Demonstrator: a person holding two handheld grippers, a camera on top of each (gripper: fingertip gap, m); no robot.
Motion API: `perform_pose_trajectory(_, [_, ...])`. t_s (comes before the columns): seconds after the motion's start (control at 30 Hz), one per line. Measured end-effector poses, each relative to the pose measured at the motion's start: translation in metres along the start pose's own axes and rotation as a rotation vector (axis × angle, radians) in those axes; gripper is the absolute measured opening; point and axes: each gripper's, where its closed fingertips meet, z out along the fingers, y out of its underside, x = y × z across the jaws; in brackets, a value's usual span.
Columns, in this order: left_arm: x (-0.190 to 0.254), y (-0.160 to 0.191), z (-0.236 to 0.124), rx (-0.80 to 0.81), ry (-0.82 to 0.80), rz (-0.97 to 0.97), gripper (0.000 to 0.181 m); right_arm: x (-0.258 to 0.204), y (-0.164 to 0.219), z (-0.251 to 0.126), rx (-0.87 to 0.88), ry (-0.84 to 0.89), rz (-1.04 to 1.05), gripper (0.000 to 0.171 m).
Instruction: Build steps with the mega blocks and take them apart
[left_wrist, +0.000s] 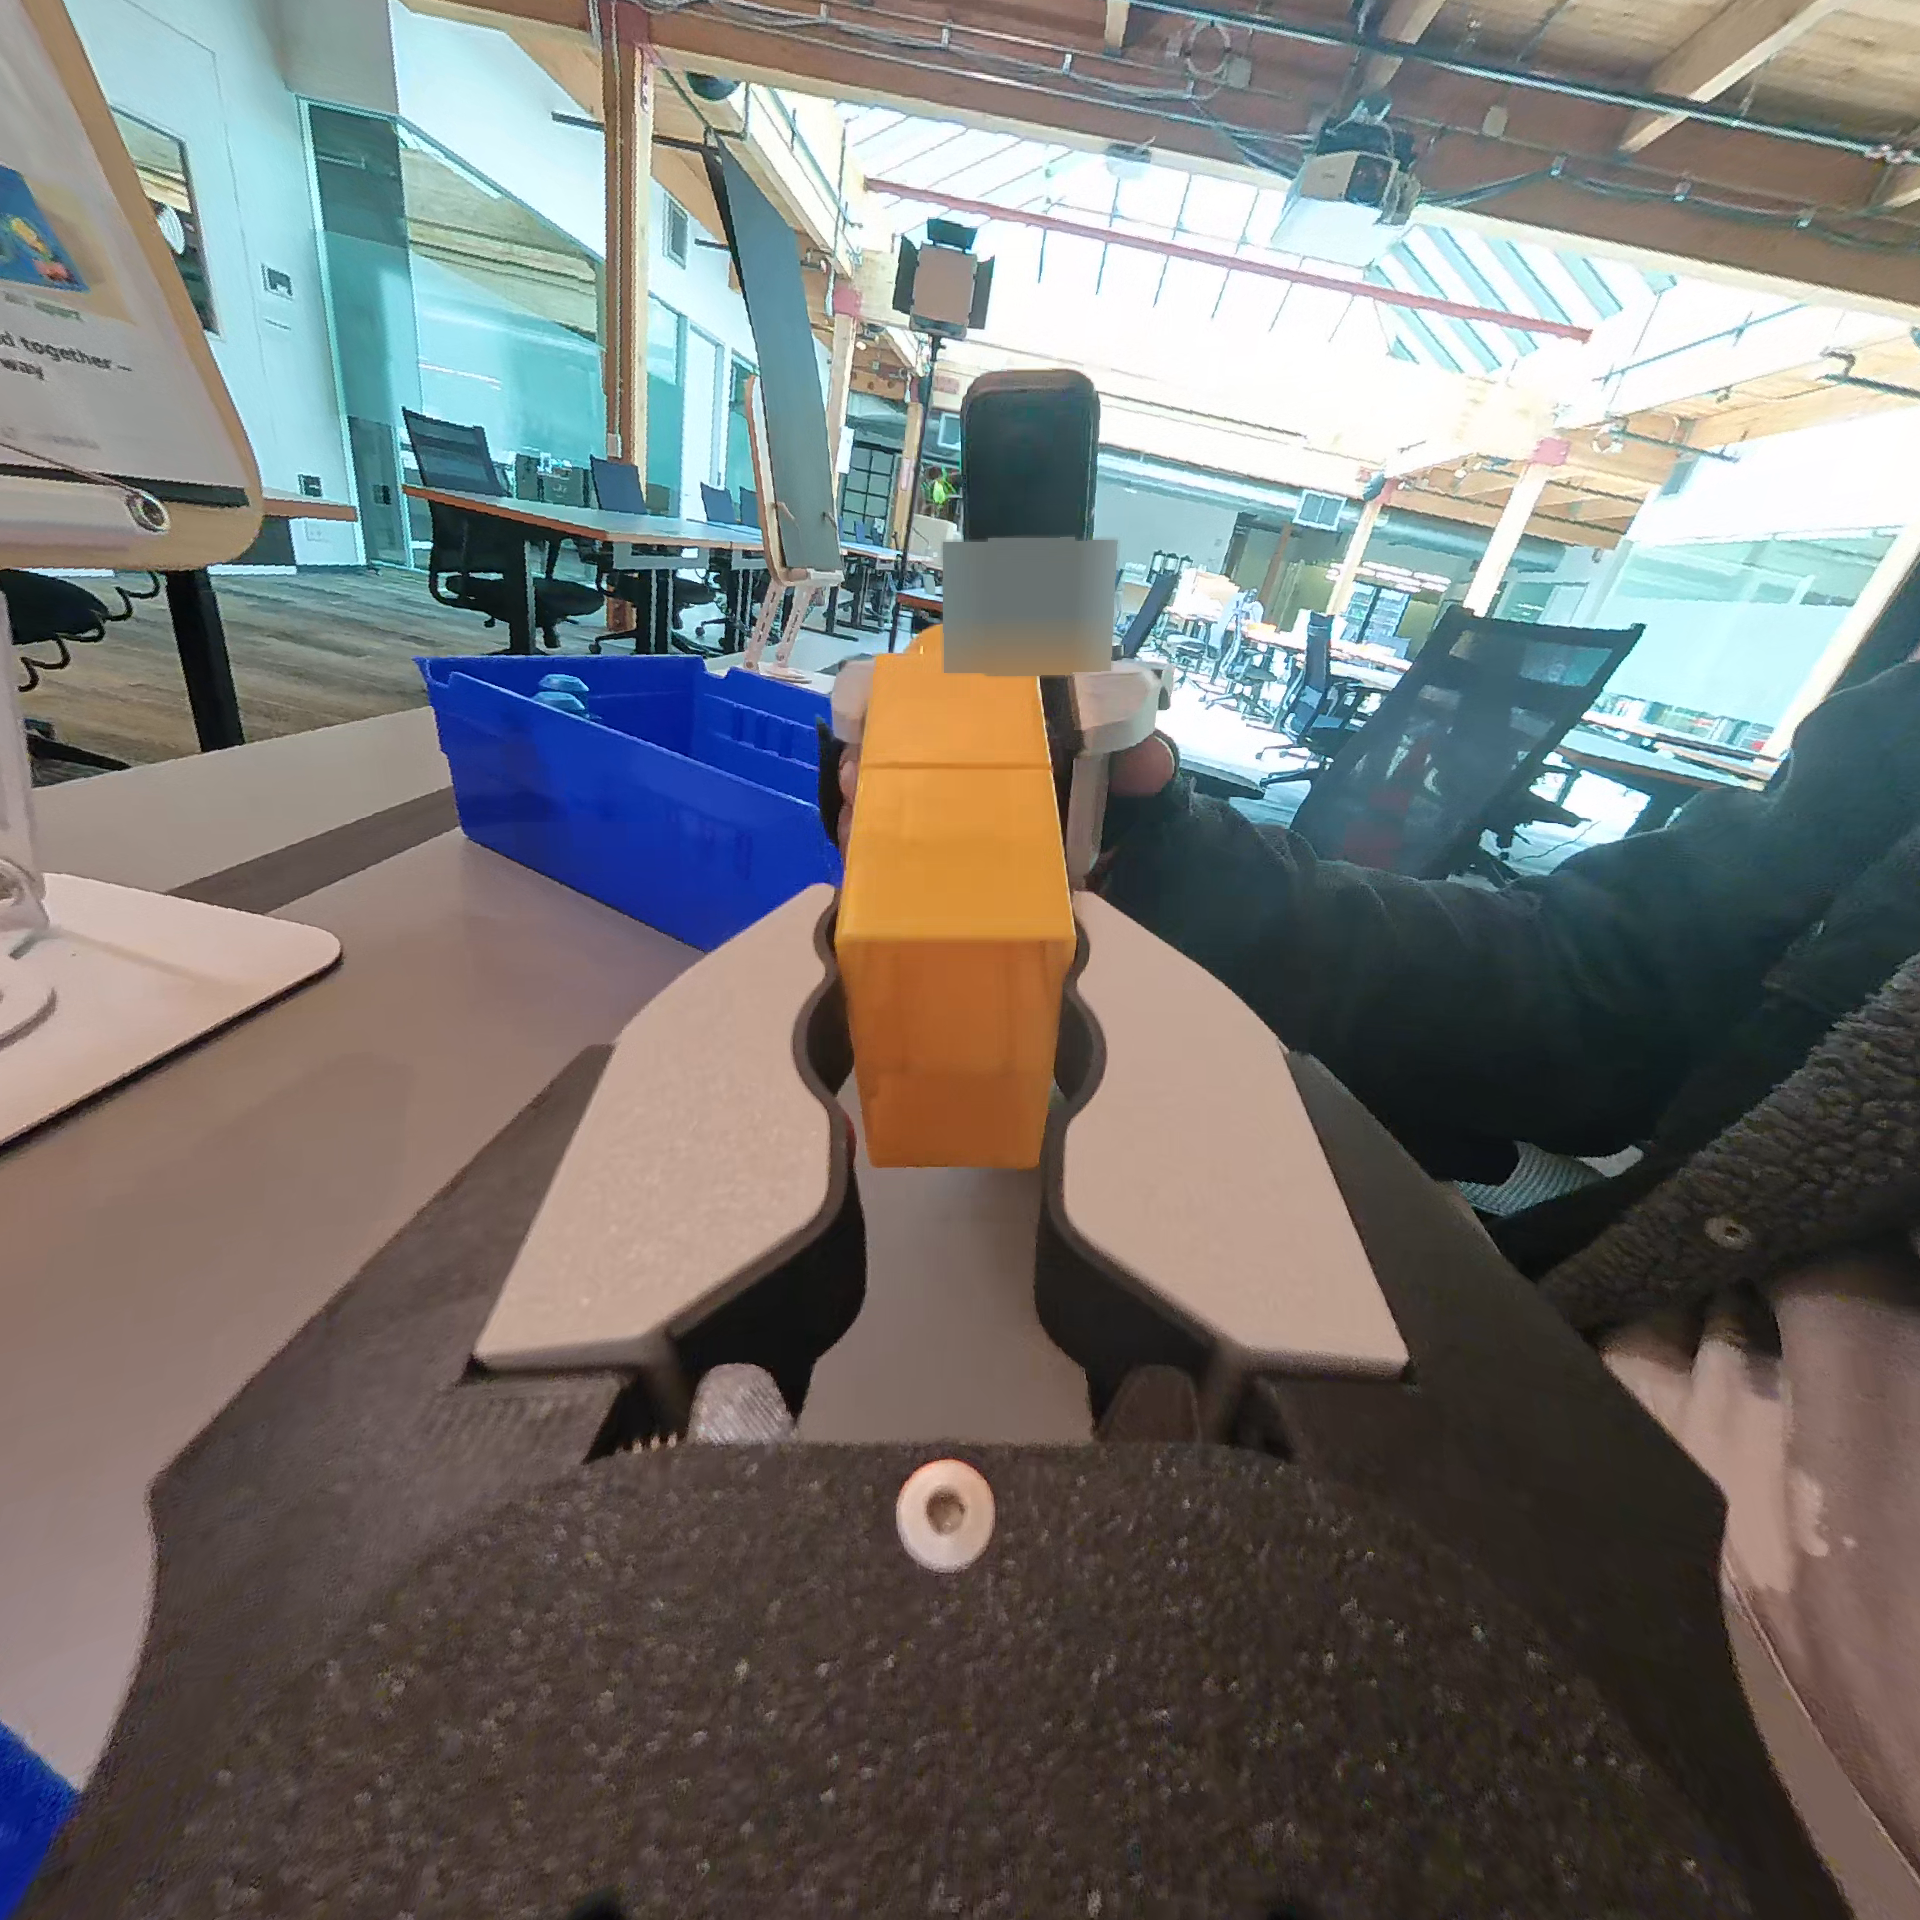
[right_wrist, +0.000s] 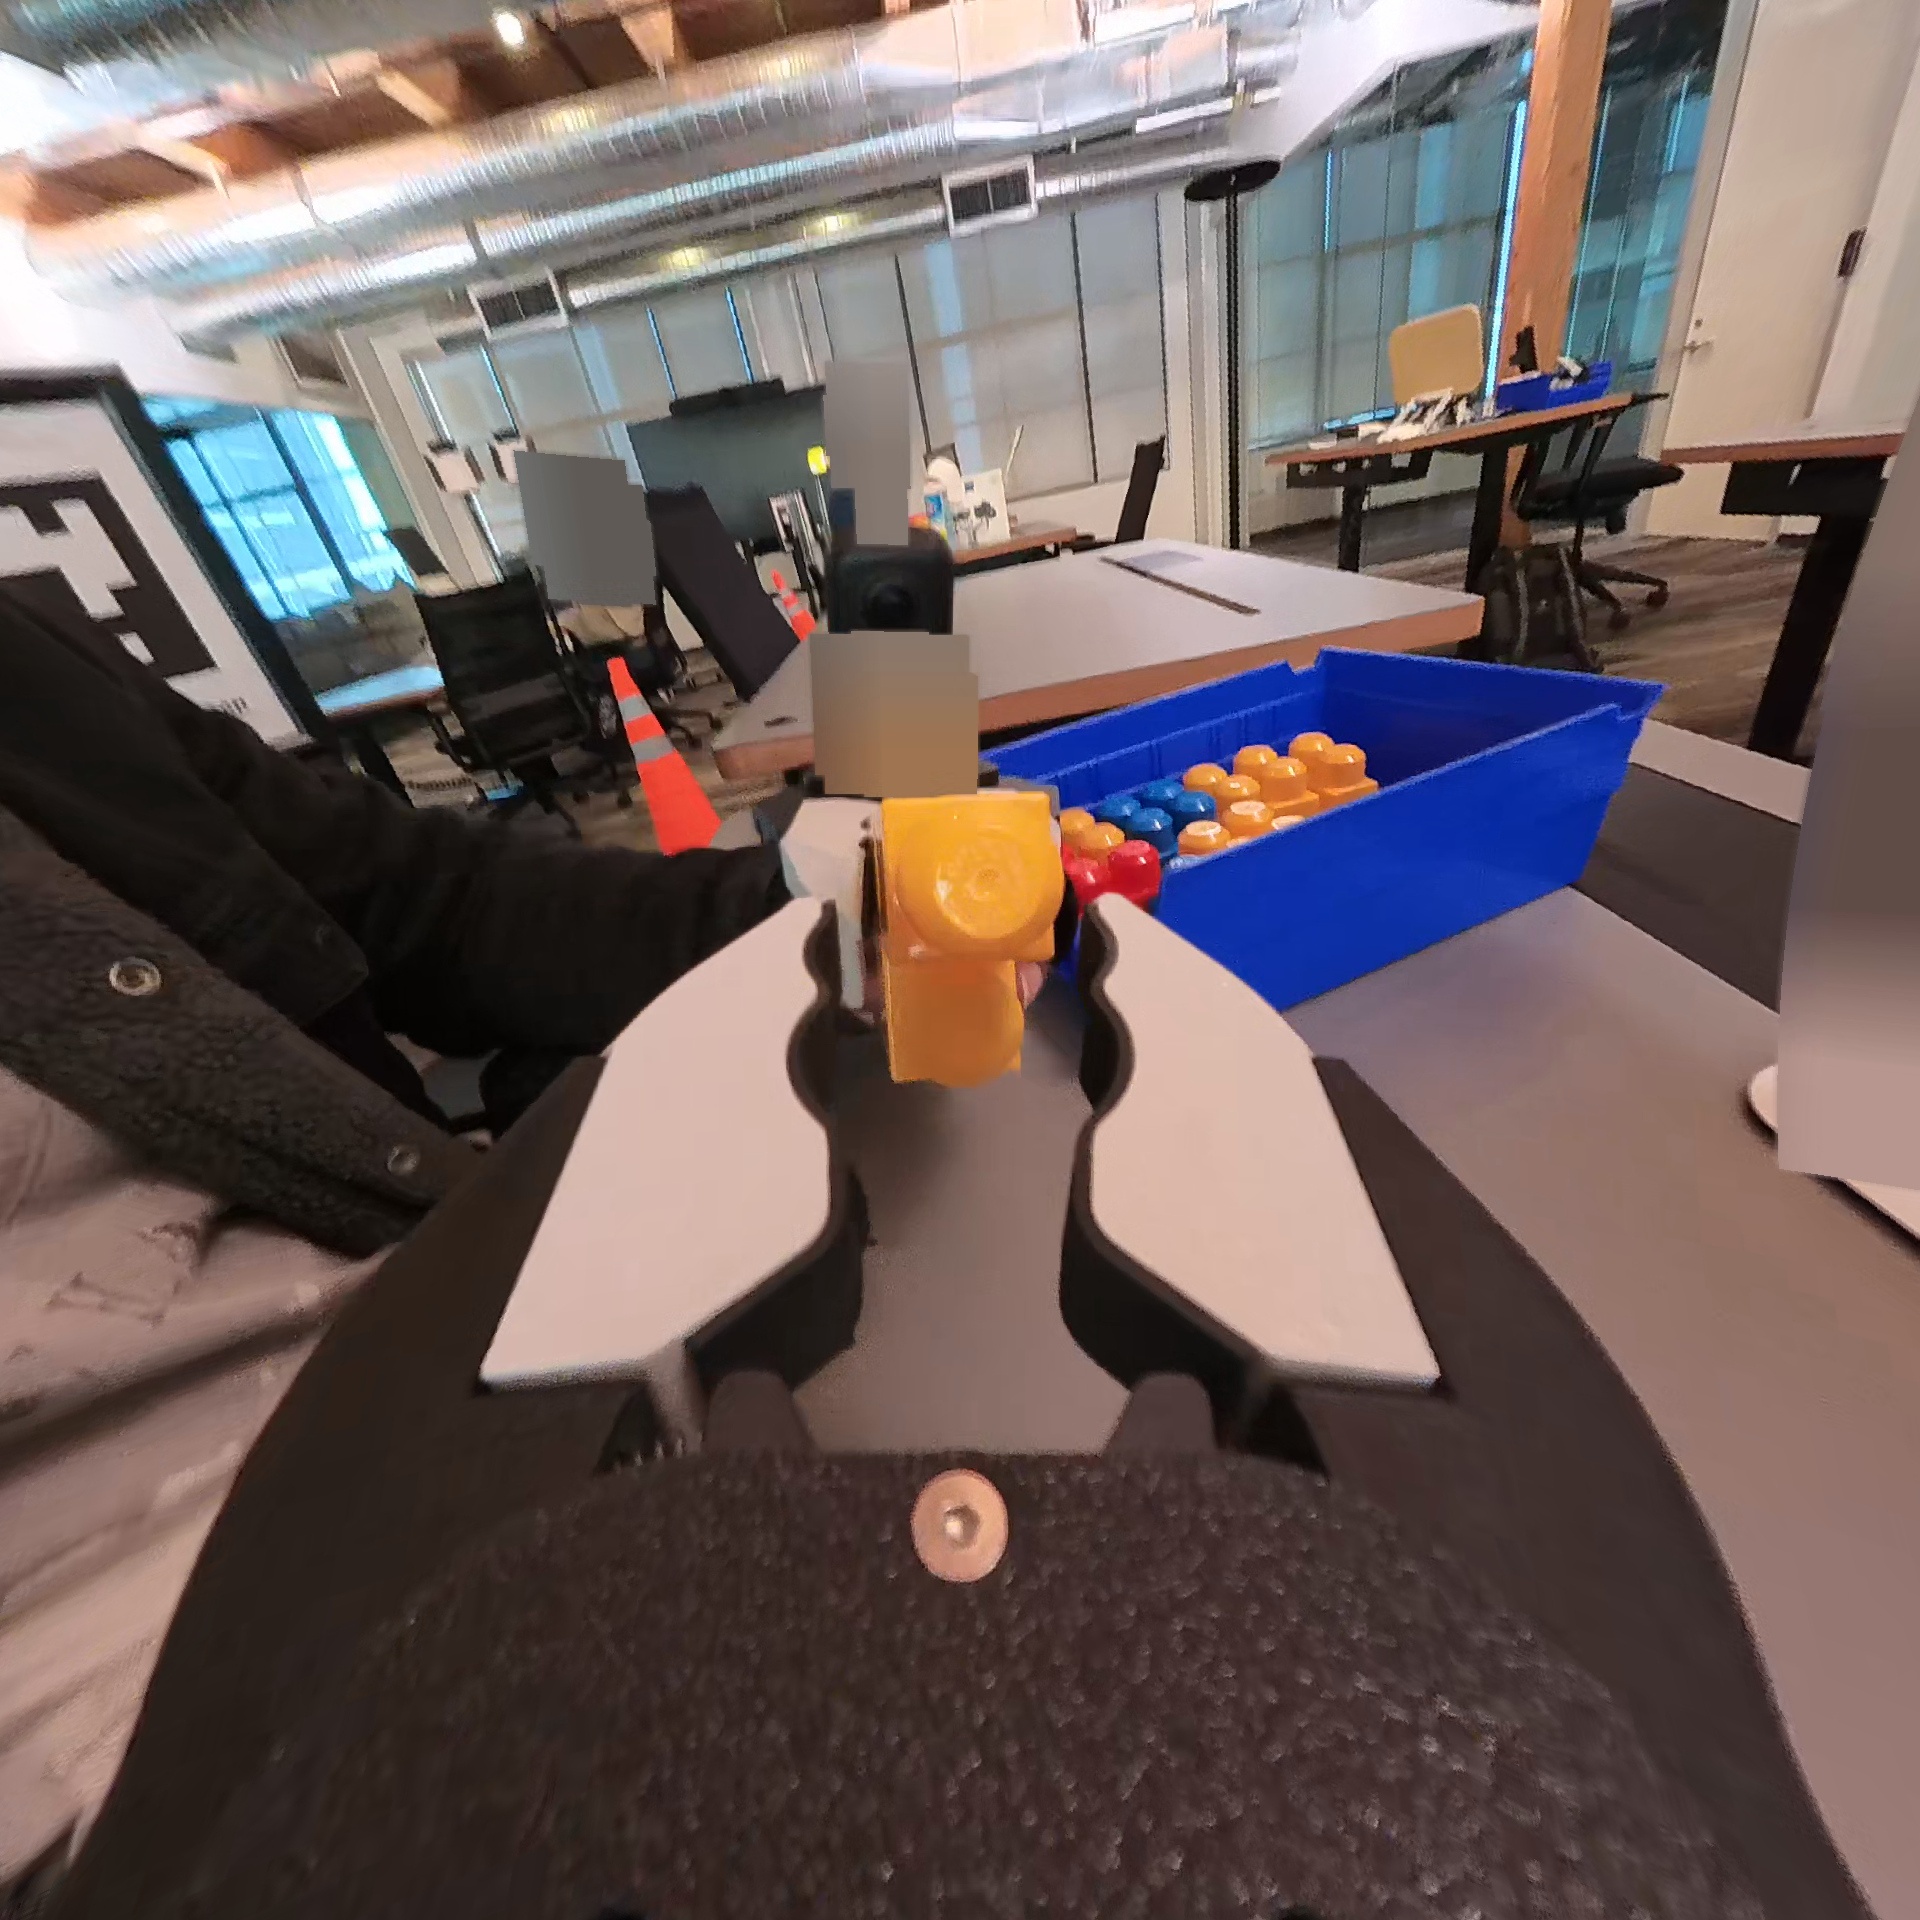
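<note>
Left gripper (left_wrist: 951, 1023) fingers clenched on yellow blocks (left_wrist: 951, 935), long axis running straight ahead toward released right gripper (right_wrist: 951, 961) fingers opposite.

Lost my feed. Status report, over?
Left hand-held gripper shut on yellow block stack. Right hand-held gripper open, facing the stack's stud end. Blue bin alongside; nothing blocking.
</note>
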Motion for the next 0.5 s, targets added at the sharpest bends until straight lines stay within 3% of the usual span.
perform_pose_trajectory(0.23, [0.004, 0.023, 0.003, -0.135, 0.046, 0.016, 0.036, -0.001, 0.024, -0.01, -0.196, 0.018, -0.069, 0.043])
perform_pose_trajectory(0.33, [0.006, 0.031, 0.005, -0.182, 0.051, 0.04, 0.036, -0.007, 0.031, -0.008, -0.222, -0.019, -0.084, 0.031])
perform_pose_trajectory(0.5, [0.011, 0.031, 0.004, -0.172, 0.08, 0.035, 0.037, -0.012, 0.03, -0.008, -0.245, -0.038, -0.087, 0.029])
